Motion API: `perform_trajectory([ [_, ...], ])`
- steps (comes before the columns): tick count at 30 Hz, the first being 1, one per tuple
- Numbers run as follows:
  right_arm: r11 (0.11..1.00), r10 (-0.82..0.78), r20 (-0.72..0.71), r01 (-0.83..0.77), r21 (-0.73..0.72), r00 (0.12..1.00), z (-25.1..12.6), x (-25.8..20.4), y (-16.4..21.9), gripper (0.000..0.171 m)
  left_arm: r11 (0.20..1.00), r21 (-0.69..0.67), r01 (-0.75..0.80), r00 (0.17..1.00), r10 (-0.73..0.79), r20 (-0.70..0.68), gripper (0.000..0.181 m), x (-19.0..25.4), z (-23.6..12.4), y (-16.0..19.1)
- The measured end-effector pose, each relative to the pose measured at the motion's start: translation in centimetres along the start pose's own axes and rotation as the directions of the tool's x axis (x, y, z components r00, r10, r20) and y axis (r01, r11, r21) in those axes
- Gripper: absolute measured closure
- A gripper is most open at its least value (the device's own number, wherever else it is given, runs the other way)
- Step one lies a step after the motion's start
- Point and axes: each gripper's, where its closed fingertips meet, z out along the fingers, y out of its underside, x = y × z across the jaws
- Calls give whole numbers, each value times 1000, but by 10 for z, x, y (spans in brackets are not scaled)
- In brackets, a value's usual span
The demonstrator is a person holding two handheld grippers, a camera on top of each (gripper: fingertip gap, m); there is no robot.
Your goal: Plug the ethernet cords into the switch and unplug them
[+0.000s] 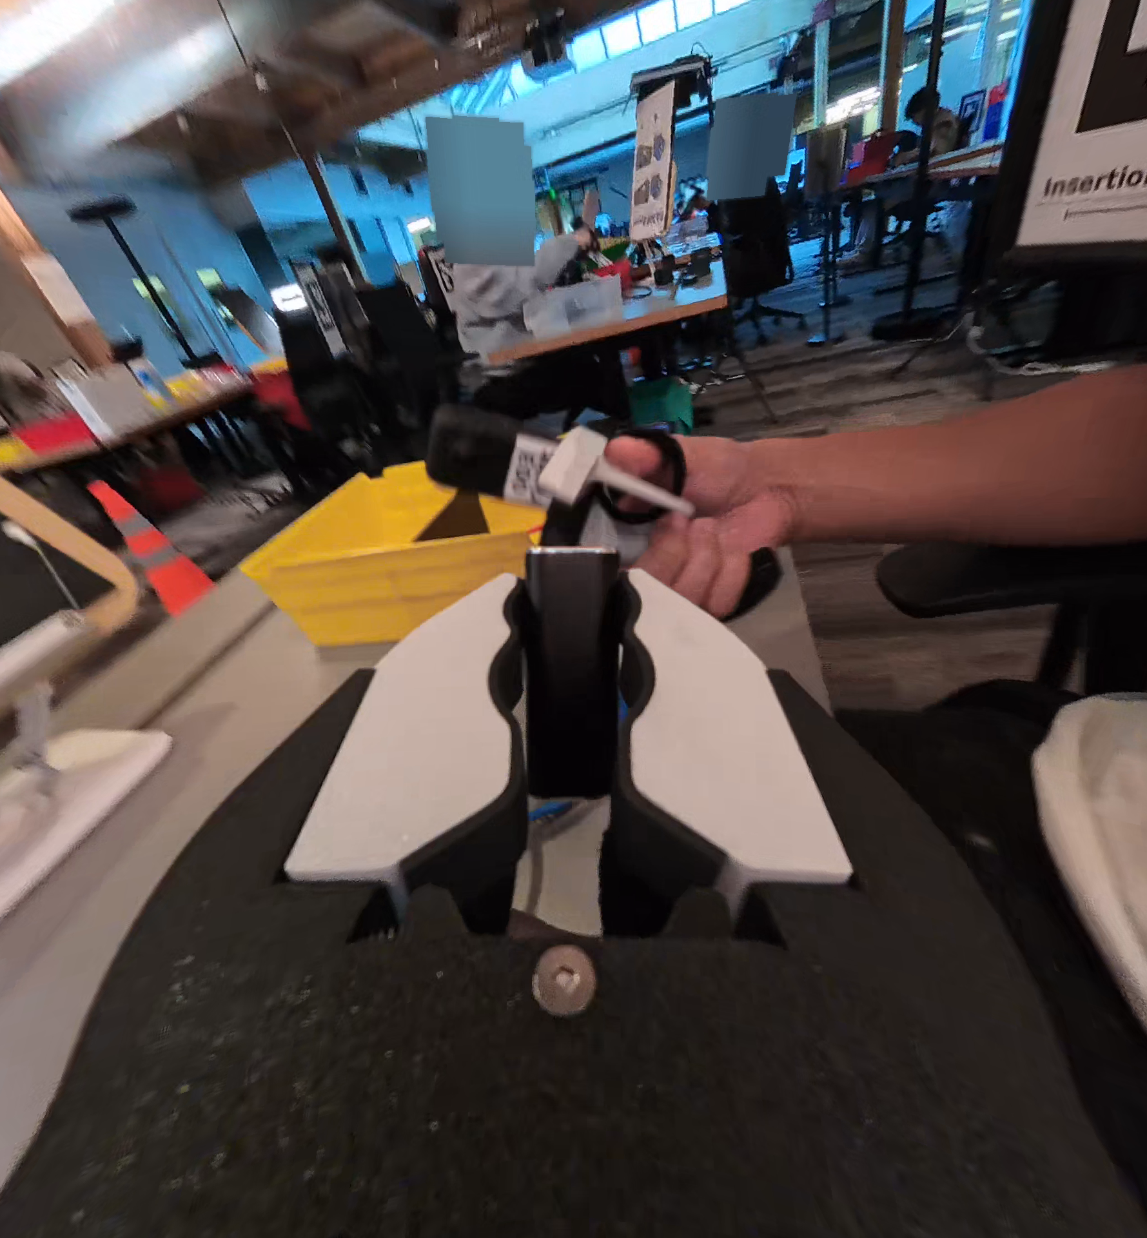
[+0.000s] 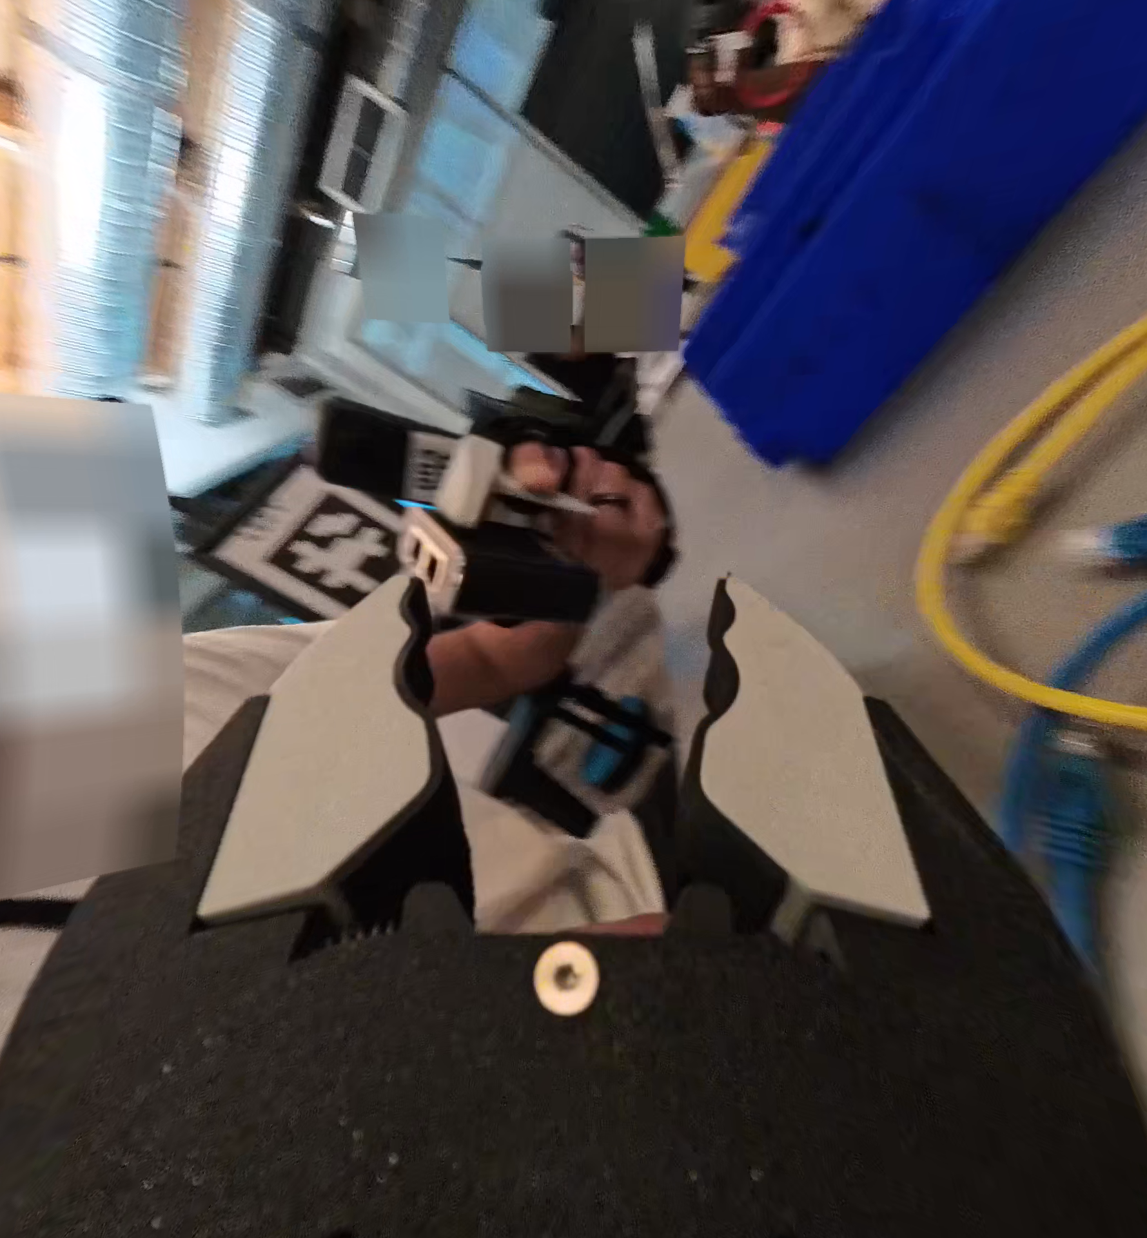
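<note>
My left gripper point(image 1: 570, 589) is shut on the black switch point(image 1: 570, 670) and holds it upright between the white fingers point(image 1: 423, 723), above the table. The switch also shows in the right wrist view point(image 2: 523, 586), with its silver port end point(image 2: 431, 561) turned toward me. My right gripper point(image 2: 570, 589) is open and empty, a short way from the switch. A yellow ethernet cord point(image 2: 959, 636) loops on the grey table point(image 2: 791, 536) at the right, with blue cords point(image 2: 1146, 536) beside it. None is plugged in, as far as I can see.
A yellow bin point(image 1: 383, 576) stands on the table beyond the switch. A blue bin point(image 2: 925, 234) stands at the table's far right. The person's hand point(image 1: 711, 529) holds the right tool behind the switch. A chair with white cloth point(image 1: 1120, 837) is at the right.
</note>
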Motion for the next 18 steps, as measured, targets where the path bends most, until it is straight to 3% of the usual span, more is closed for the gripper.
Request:
perform_trajectory([
  [2,986,165,281,-162,-36,945,13,-32,12,83,996,1,-86,996,86,12,157,5,3,-4],
  [4,969,245,311,-224,-104,918,30,-31,28,80,991,-14,-131,991,131,11,157,11,8,-1],
  [6,957,279,335,-234,-168,900,42,-34,39,96,988,-24,-153,988,153,21,157,14,11,3],
  [8,972,223,294,-188,-142,930,44,-28,37,98,991,-36,-129,991,131,34,156,12,9,7],
  [12,997,8,85,-2,-73,996,29,-12,16,99,996,-88,25,989,-12,149,134,-1,-3,18],
  [14,987,-154,-118,149,-55,981,5,-13,-13,99,982,-75,173,965,-154,211,135,-3,-15,29],
  [16,923,-384,-394,363,-129,835,-38,-15,-56,98,951,-59,305,929,-283,239,142,2,-27,45],
  [18,850,-491,-714,455,-265,500,-115,3,-118,99,915,-66,398,894,-371,250,146,10,-35,65],
])
